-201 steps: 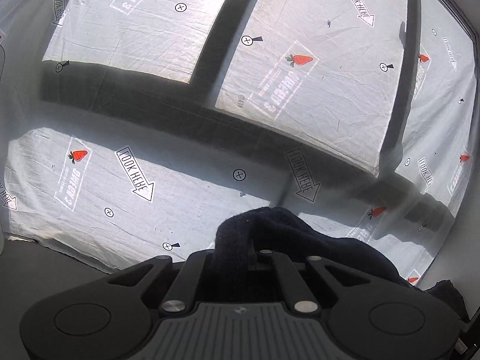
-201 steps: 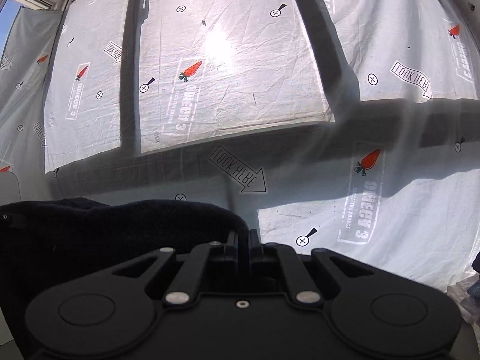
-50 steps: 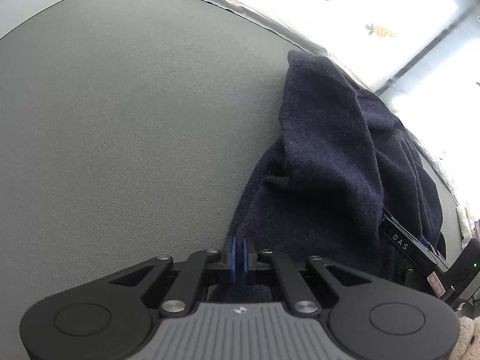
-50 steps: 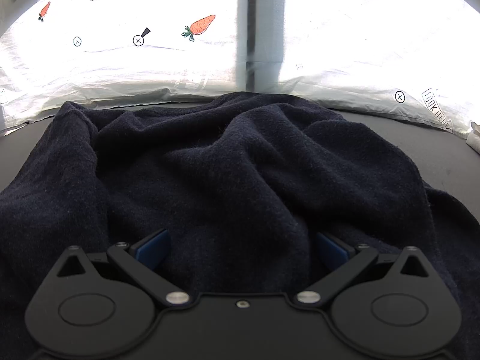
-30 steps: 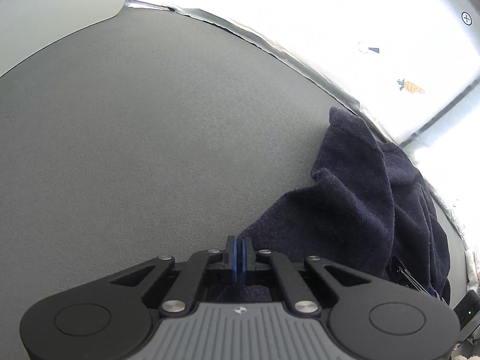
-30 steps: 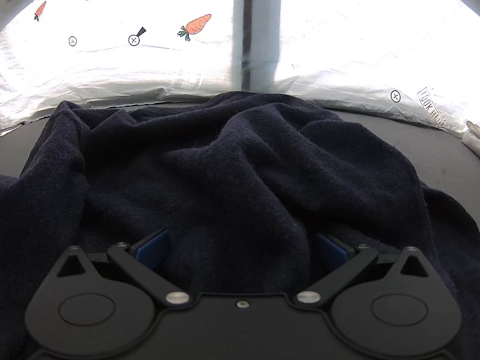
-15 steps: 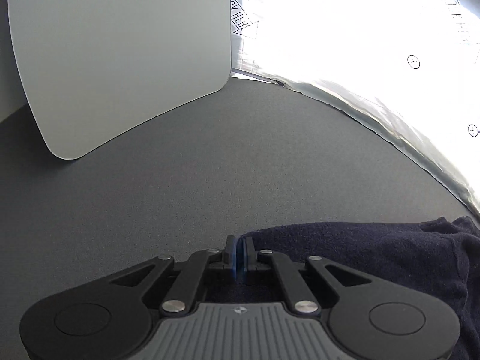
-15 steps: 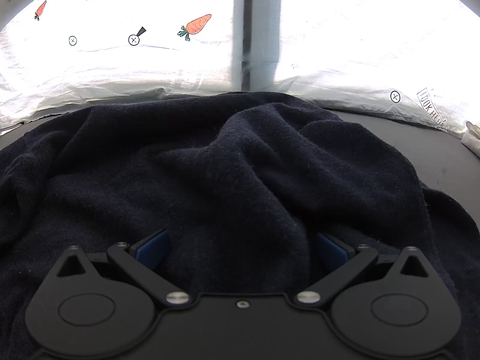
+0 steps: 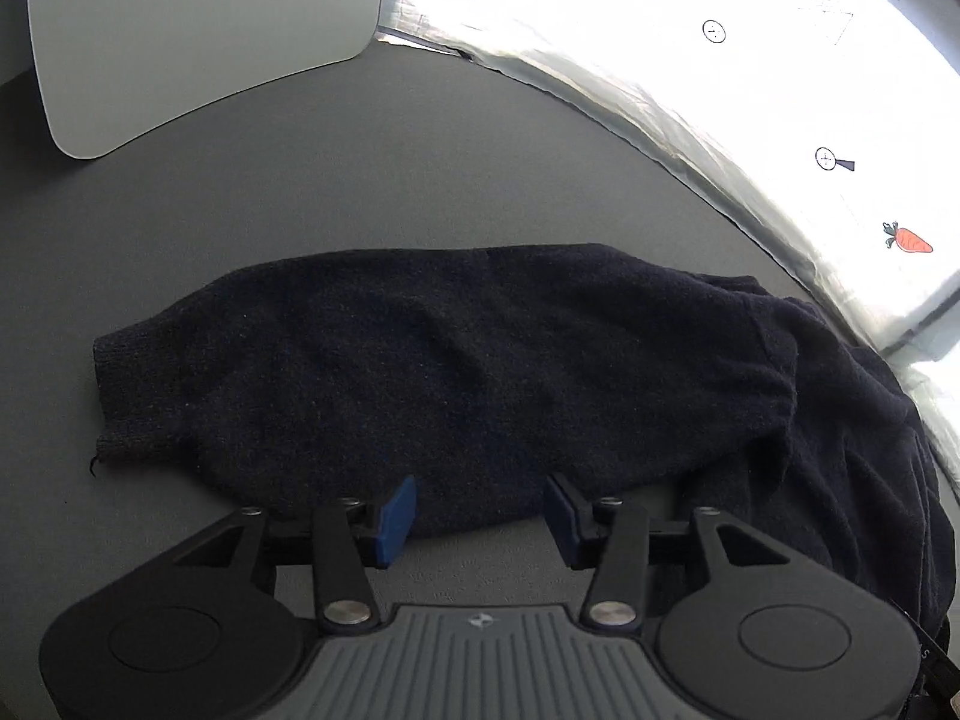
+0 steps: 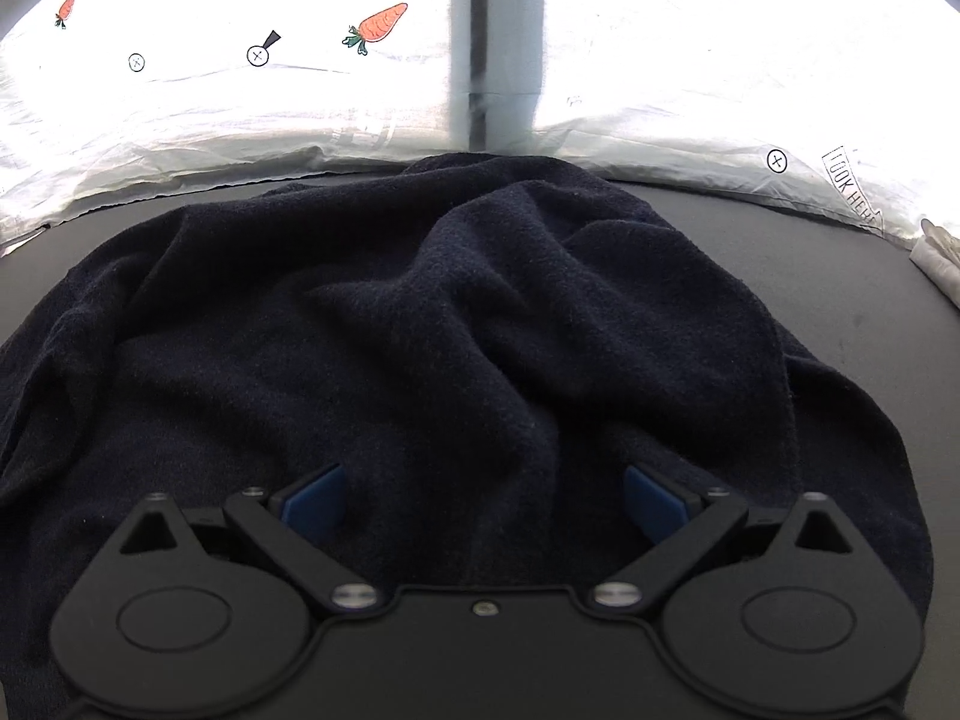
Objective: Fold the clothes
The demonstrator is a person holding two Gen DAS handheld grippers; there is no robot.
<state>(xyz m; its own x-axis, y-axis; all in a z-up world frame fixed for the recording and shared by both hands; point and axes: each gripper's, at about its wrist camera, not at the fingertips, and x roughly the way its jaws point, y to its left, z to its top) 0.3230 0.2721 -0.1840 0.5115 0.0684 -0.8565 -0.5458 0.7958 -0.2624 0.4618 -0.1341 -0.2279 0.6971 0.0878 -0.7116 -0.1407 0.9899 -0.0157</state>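
Note:
A dark navy knitted sweater lies on the grey table. In the left wrist view one sleeve stretches out flat to the left, its cuff at the far end. My left gripper is open and empty, just in front of the sleeve's near edge. In the right wrist view the sweater's body lies rumpled in folds. My right gripper is open wide, its blue pads resting over the cloth without holding it.
A white board stands at the table's far left corner. Bright white printed sheeting with carrots and arrows hangs behind the table. A grey post divides it. A white crumpled item lies at the right edge.
My left gripper, shut on the sleeve half a second ago, has opened and let it go; the sleeve now lies spread flat. The right gripper has stayed open and still.

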